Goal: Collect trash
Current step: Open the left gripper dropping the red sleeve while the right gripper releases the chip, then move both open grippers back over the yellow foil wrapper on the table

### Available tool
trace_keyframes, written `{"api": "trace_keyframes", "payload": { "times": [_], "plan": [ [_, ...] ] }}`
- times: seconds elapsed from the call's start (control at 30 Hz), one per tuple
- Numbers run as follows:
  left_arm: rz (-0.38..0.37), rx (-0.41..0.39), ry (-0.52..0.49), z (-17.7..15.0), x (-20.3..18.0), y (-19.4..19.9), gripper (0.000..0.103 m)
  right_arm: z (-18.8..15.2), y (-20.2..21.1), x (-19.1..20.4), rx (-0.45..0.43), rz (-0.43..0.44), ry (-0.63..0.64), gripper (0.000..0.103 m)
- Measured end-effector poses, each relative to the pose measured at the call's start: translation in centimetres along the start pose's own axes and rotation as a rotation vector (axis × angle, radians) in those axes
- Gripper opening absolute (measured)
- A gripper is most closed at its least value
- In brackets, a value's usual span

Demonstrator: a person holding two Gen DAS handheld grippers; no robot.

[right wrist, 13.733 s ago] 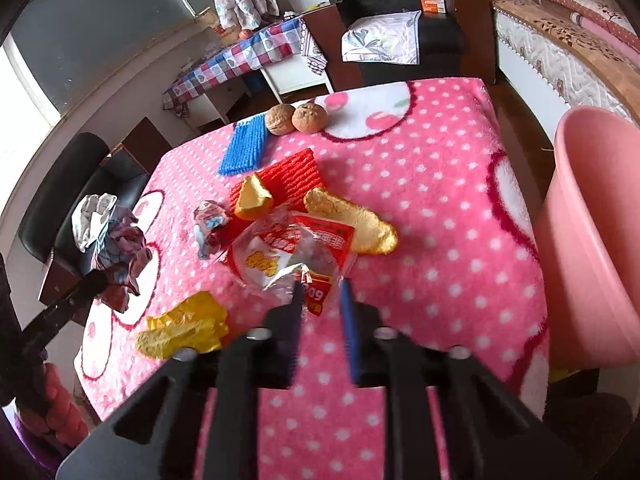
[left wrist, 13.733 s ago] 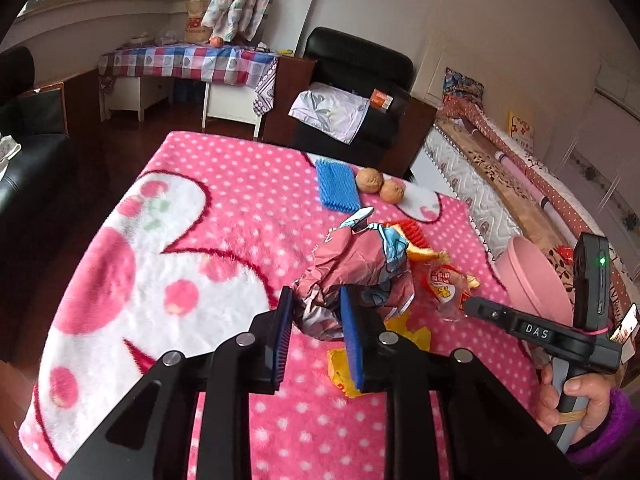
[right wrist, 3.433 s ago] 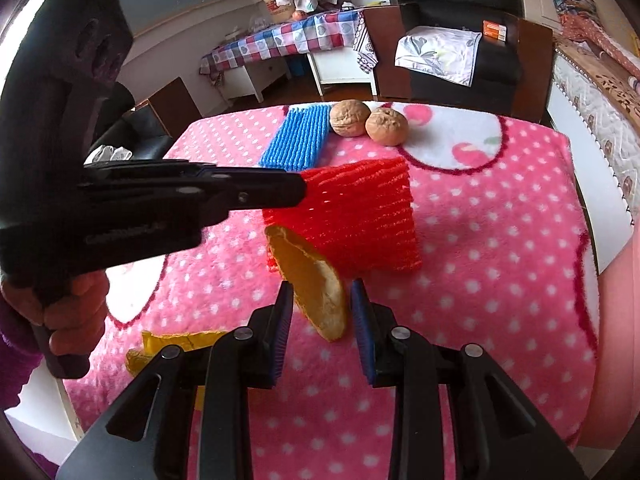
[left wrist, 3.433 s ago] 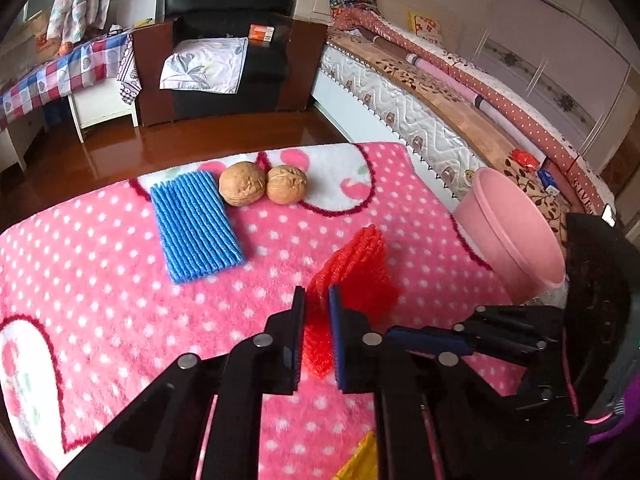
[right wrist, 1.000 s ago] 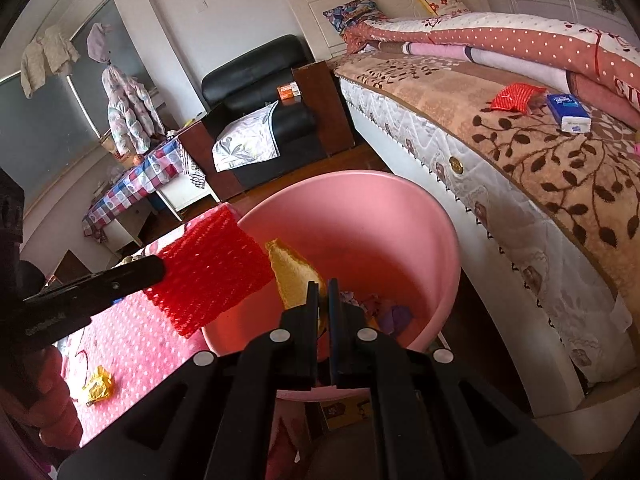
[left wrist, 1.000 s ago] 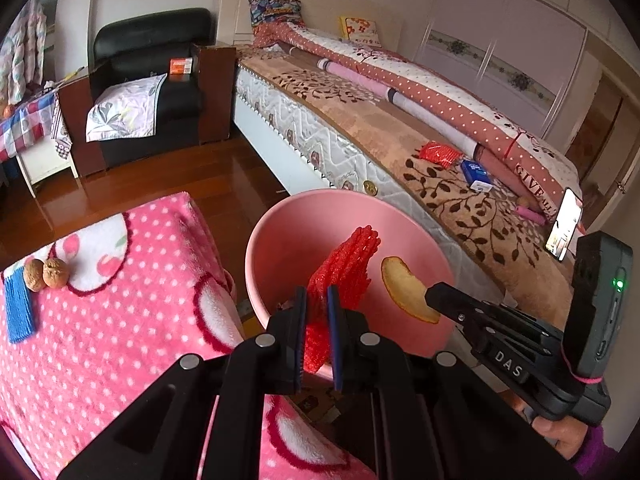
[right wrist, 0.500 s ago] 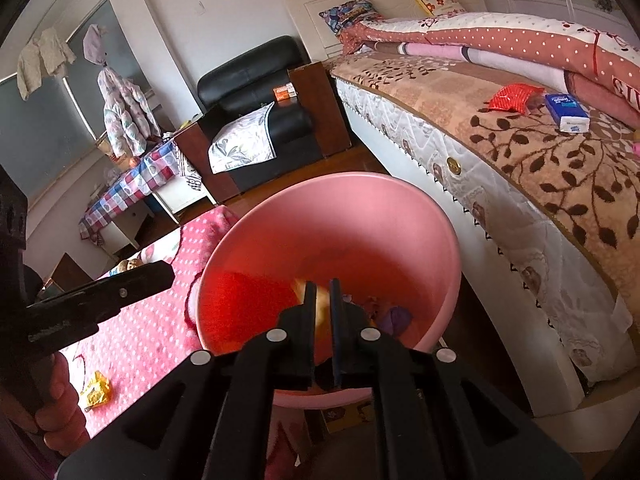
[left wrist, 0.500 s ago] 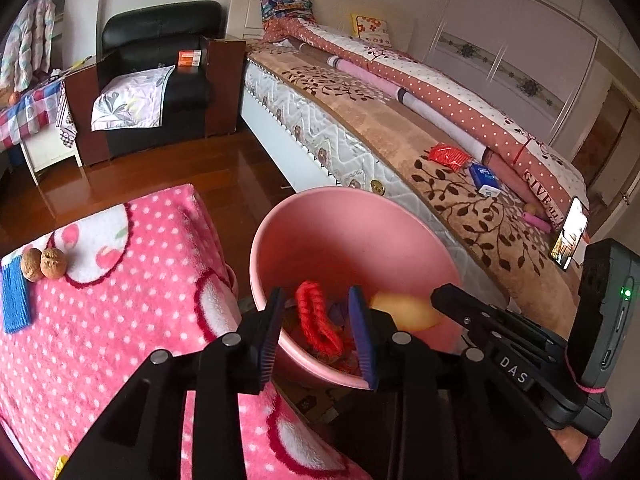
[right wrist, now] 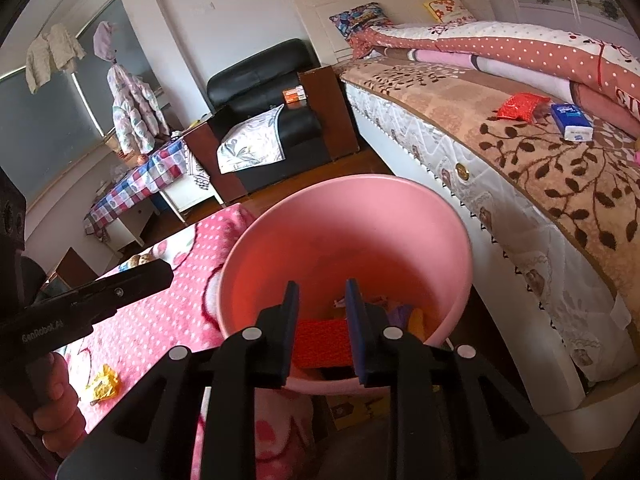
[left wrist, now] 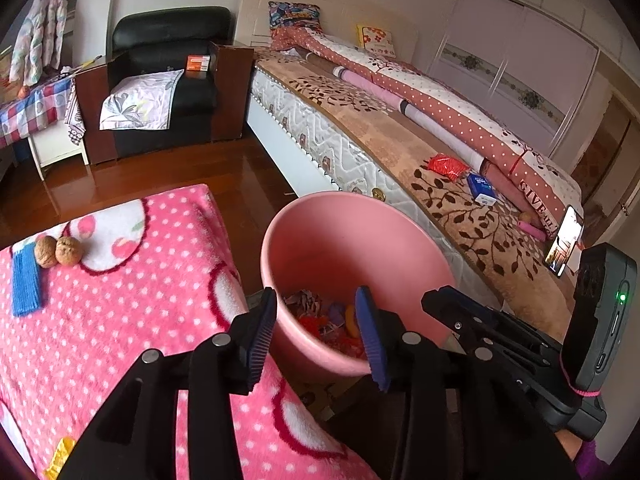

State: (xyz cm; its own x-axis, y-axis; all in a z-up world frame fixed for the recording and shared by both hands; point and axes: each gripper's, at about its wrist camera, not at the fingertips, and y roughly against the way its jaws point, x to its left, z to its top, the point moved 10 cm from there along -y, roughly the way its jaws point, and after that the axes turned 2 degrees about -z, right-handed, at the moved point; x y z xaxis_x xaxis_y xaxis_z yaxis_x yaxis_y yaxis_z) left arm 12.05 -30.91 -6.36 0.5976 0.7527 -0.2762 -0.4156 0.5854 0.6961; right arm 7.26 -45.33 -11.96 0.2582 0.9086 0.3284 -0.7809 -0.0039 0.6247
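The left gripper [left wrist: 316, 330] hangs empty with jaws spread over the pink bin [left wrist: 344, 236], where mixed trash [left wrist: 320, 316] lies at the bottom, the right gripper [left wrist: 444, 304] beside it, two walnuts [left wrist: 56, 251] and blue netting [left wrist: 26, 284] on the dotted blanket [left wrist: 132, 308].

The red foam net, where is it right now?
The red foam net lies at the bottom of the pink bin, seen in the right wrist view between the open right gripper fingers, beside other wrappers.
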Motion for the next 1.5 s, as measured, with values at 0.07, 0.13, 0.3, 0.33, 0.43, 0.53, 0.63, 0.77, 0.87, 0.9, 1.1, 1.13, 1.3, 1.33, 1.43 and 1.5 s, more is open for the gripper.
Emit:
{"api": "trace_keyframes", "payload": {
  "times": [0.07, 0.13, 0.3, 0.33, 0.43, 0.53, 0.63, 0.77, 0.87, 0.9, 1.1, 1.13, 1.3, 1.33, 1.43, 1.5],
  "plan": [
    [0.005, -0.005, 0.006, -0.3, 0.4, 0.6, 0.042, -0.2, 0.2, 0.7, 0.003, 0.015, 0.008, 0.024],
    [0.015, -0.008, 0.016, -0.7, 0.9, 1.1, 0.043, -0.3, 0.4, 1.7, 0.002, 0.031, 0.022, 0.024],
    [0.044, -0.023, 0.04, -1.7, 2.5, 3.0, 0.044, -0.8, 1.3, 4.3, -0.001, 0.076, 0.06, 0.024],
    [0.054, -0.03, 0.044, -1.8, 2.9, 3.5, 0.044, -1.1, 1.4, 5.1, 0.003, 0.094, 0.072, 0.024],
    [0.075, -0.049, 0.061, -2.5, 4.3, 4.9, 0.044, -1.9, 1.6, 7.1, 0.017, 0.137, 0.105, 0.024],
    [0.106, -0.057, 0.081, -3.4, 6.1, 6.5, 0.044, -3.0, 1.8, 9.5, 0.039, 0.186, 0.151, 0.024],
    [0.148, -0.067, 0.091, -4.3, 8.0, 8.2, 0.044, -4.5, 2.0, 12.5, 0.066, 0.248, 0.218, 0.024],
    [0.214, -0.083, 0.098, -5.7, 10.6, 10.6, 0.044, -6.5, 1.9, 15.5, 0.115, 0.308, 0.28, 0.024],
    [0.245, -0.09, 0.106, -6.8, 12.6, 12.5, 0.046, -8.1, 1.8, 17.6, 0.164, 0.345, 0.314, 0.024],
    [0.25, -0.09, 0.107, -7.3, 13.3, 13.1, 0.05, -8.6, 1.9, 18.2, 0.178, 0.354, 0.331, 0.024],
    [0.248, -0.054, 0.095, -10.7, 16.8, 15.6, 0.054, -10.6, 1.9, 19.9, 0.212, 0.371, 0.362, 0.024],
    [0.239, -0.04, 0.097, -11.4, 17.3, 15.8, 0.054, -11.0, 1.8, 19.9, 0.22, 0.373, 0.36, 0.024],
    [0.214, 0.032, 0.07, -14.4, 18.9, 15.9, 0.054, -12.3, 1.7, 20.5, 0.254, 0.369, 0.357, 0.024],
    [0.204, 0.049, 0.056, -14.9, 18.9, 15.7, 0.054, -12.4, 1.7, 20.6, 0.257, 0.368, 0.356, 0.024],
    [0.18, 0.08, -0.014, -15.7, 18.4, 15.2, 0.054, -12.6, 1.6, 21.0, 0.257, 0.358, 0.359, 0.024],
    [0.176, 0.091, -0.068, -15.8, 17.9, 14.7, 0.054, -12.6, 1.6, 21.2, 0.254, 0.352, 0.366, 0.024]
  ]
}}
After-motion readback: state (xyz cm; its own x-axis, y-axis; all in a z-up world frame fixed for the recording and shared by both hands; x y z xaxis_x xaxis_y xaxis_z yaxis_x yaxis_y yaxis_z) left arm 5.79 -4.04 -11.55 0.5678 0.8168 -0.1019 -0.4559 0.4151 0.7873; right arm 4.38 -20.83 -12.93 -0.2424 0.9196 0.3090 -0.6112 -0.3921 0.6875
